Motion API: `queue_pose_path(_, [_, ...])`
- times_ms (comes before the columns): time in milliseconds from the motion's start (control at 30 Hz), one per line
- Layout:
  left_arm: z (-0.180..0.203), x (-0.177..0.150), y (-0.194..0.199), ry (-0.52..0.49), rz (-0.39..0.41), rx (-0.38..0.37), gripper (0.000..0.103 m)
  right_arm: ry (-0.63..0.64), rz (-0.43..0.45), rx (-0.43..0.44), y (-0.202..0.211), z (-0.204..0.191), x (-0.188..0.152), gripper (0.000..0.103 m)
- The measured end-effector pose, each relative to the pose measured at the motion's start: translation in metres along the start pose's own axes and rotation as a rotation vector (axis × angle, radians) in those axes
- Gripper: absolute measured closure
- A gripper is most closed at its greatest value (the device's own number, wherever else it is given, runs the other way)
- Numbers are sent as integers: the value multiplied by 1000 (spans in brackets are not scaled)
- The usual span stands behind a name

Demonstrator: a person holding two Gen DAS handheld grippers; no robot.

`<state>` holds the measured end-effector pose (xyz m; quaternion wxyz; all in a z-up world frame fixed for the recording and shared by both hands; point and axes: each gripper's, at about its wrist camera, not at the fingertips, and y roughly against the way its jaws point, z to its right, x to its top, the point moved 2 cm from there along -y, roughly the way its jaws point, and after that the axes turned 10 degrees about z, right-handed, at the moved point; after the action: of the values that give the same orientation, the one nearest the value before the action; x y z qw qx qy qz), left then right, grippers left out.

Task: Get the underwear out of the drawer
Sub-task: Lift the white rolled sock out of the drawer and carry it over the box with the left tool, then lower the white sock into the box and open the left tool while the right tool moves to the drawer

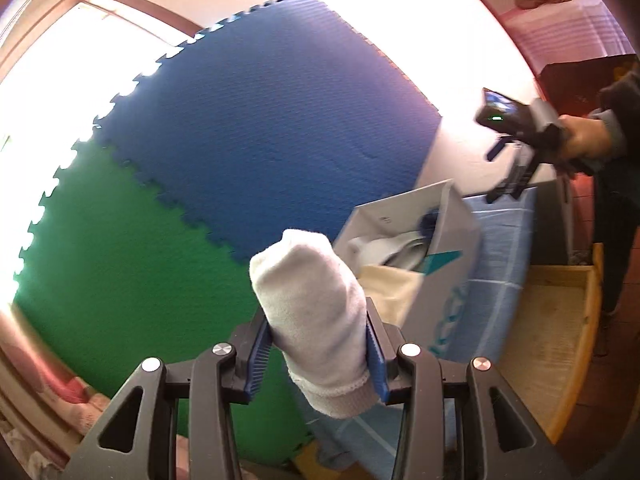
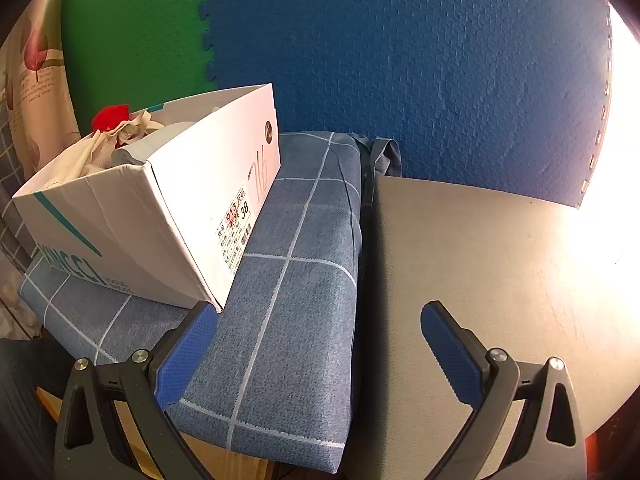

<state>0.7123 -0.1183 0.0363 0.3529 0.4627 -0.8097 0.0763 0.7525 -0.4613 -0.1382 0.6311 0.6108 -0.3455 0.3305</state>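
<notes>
Currently the left gripper (image 1: 318, 354) is clamped on a rolled white fabric bundle (image 1: 310, 312), presumably the underwear; both blue pads press its sides, and it sticks up clear of everything else. Can't tell the garment type from the roll: only a stitched hem shows at the bottom end.

Right gripper (image 2: 320, 354): jaws wide apart, nothing between them. It hangs over the seam between the blue checked cloth (image 2: 288, 280) and a grey tabletop (image 2: 480, 248). Its left pad sits just beside the corner of the white shoebox (image 2: 160, 208); contact unclear.

The shoebox rests on the checked cloth, open-topped, with cream, grey and red fabric bunched inside. Contents overlap, so individual pieces can't be separated. Box lettering is partly cut off.

From the left wrist camera, a wooden drawer (image 1: 560, 332) shows at lower right, open; the visible part of its floor is bare, the rest cut by the lens edge. A person's hand (image 1: 588, 140) holds the right gripper's handle at far right, body mostly out of frame. The window is blown out white.
</notes>
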Motion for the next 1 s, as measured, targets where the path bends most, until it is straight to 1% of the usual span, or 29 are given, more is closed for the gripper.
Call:
queue_pose_path(133, [-24,3,-6,8,0,36,61,10,-4,1,-1,-3,-1,2])
queue_pose_path(233, [-38,4,-16,-4,-12,52,61,17,-10,5,-3,-4,-2,2])
queue_pose_path(300, [-46,5,-26,7,-22,68,61,25,-12,3,-3,-6,-2,2])
queue_pose_path(400, [-60,8,-44,64,-28,91,61,32,-10,6,-3,-8,-2,2])
queue_pose_path(500, [-68,10,-64,137,-42,95,61,42,-12,7,-3,-10,-2,2])
queue_pose_path(600, [-69,12,-83,177,-51,90,61,55,-11,11,-1,-13,-3,2])
queue_pose_path(700, [-65,15,-106,187,-65,71,61,77,-8,16,4,-16,-5,2])
queue_pose_path(833, [-52,16,-143,167,-119,42,61,138,-7,33,12,-26,-11,2])
queue_pose_path(967, [-42,13,-174,181,-169,14,61,183,-26,53,12,-35,-19,1])
queue_pose_path(1000, [-39,11,-185,180,-196,7,61,197,-33,61,12,-38,-22,1])
